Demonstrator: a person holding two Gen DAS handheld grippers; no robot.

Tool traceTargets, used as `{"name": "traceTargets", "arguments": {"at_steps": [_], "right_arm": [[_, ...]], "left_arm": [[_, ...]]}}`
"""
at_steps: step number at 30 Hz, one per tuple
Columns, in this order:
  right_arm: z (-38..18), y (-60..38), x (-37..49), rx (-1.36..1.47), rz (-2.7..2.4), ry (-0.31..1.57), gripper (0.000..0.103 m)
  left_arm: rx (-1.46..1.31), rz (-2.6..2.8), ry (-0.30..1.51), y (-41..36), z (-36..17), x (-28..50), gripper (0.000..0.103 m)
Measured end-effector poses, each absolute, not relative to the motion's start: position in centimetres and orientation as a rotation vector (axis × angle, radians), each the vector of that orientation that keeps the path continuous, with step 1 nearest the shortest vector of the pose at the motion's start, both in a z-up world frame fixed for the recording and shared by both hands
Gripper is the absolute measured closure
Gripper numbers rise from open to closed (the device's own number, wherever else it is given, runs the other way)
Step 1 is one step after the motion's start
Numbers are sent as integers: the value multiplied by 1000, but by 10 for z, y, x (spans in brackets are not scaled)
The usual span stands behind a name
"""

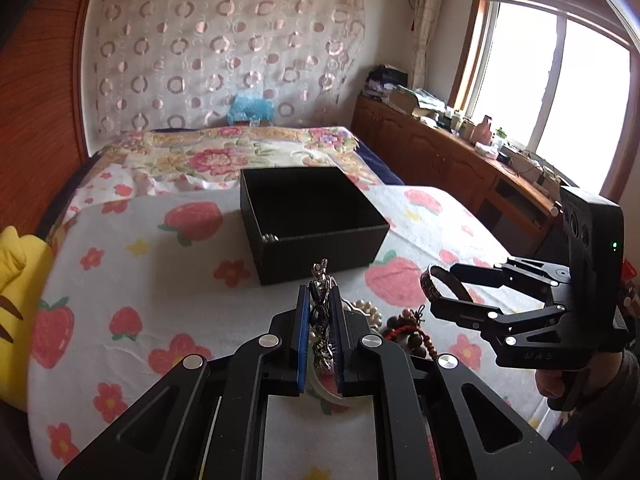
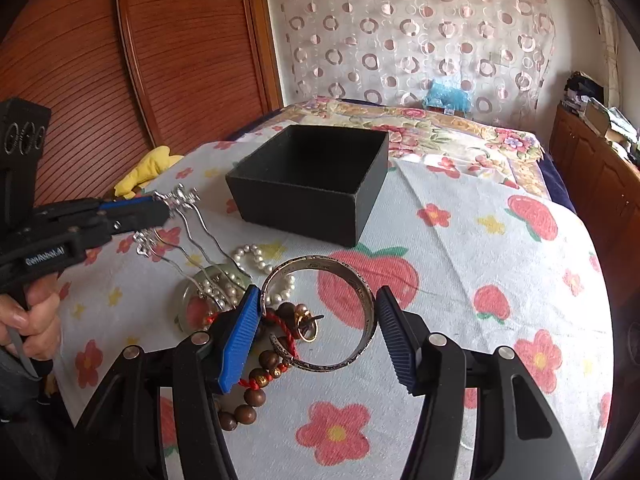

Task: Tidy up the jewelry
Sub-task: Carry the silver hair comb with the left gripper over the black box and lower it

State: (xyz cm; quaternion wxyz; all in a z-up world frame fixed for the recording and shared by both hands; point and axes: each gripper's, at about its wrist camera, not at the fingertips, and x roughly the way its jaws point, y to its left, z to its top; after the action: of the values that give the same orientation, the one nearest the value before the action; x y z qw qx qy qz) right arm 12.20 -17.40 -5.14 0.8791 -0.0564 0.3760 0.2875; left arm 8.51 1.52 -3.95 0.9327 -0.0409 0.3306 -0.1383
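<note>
An open black box (image 1: 316, 216) (image 2: 312, 184) stands on the strawberry-print cloth. My left gripper (image 1: 319, 304) (image 2: 160, 206) is shut on a silver hairpin (image 1: 320, 312) (image 2: 182, 208) and holds it above the cloth, short of the box. My right gripper (image 2: 318, 316) (image 1: 436, 286) is shut on a silver bangle (image 2: 320, 312) (image 1: 442, 280), held across its width and lifted. Below lie a pearl bracelet (image 2: 256, 260) (image 1: 366, 308), a brown bead bracelet with red cord (image 2: 264, 364) (image 1: 408, 328), a gold ring (image 2: 306, 320) and a pale jade bangle (image 2: 192, 300).
A yellow plush toy (image 1: 12, 288) (image 2: 148, 168) lies at the bed's left edge. A floral quilt (image 1: 224, 152) covers the far bed. A wooden cabinet (image 1: 460, 156) with clutter runs along the right under the window. A wooden headboard (image 2: 120, 60) stands at left.
</note>
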Motion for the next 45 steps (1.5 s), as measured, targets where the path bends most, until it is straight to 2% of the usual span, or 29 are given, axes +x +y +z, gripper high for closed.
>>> {"name": "traceTargets", "arguments": {"at_steps": [12,29,45], "right_arm": [[-39,-167,133,-150,605,751,42],[-21,-133,198,-184,650,713,42],[-35,-107,239,-247,671,735,41]], "left_arm": [[-62,-242,606,21,-14,95,95],[-52,-201,549,36,16,139,95],[-73,-180,566,55,9,177,95]]}}
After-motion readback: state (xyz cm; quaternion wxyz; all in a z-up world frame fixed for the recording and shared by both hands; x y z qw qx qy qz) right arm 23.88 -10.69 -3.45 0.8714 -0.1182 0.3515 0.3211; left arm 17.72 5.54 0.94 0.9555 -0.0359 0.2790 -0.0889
